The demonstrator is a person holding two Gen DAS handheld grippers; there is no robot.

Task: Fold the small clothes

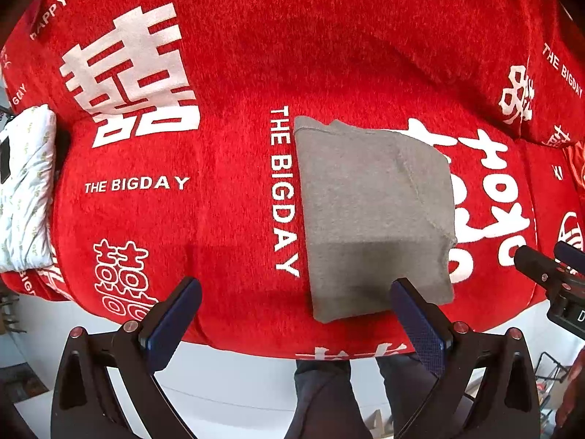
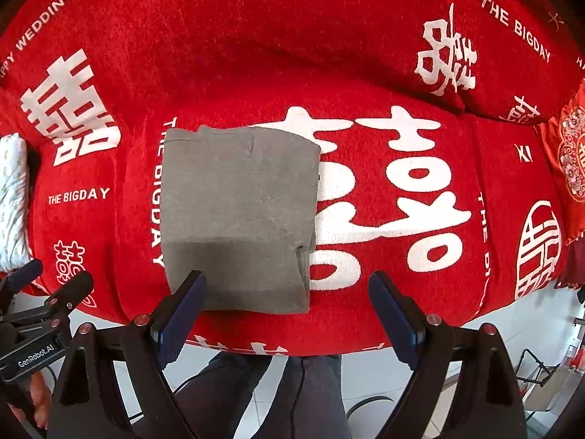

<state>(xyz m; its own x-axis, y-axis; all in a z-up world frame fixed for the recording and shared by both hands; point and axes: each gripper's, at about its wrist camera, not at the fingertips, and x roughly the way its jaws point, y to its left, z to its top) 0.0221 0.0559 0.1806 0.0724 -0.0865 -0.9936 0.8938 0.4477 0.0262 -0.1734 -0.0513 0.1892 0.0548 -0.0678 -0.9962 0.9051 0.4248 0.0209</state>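
A small grey garment point(image 1: 373, 212) lies folded into a flat rectangle on the red blanket point(image 1: 219, 201); it also shows in the right wrist view point(image 2: 237, 212). My left gripper point(image 1: 296, 314) is open and empty, held above the garment's near left corner. My right gripper point(image 2: 287, 307) is open and empty, held above the garment's near right corner. Each gripper shows at the edge of the other's view: the right one point(image 1: 548, 270), the left one point(image 2: 51, 285).
The red blanket point(image 2: 402, 201) with white lettering covers a sofa seat and backrest. A white patterned cushion point(image 1: 22, 190) lies at the left end, a red embroidered cushion point(image 2: 574, 153) at the right. The person's legs point(image 1: 329, 395) stand on pale floor below the front edge.
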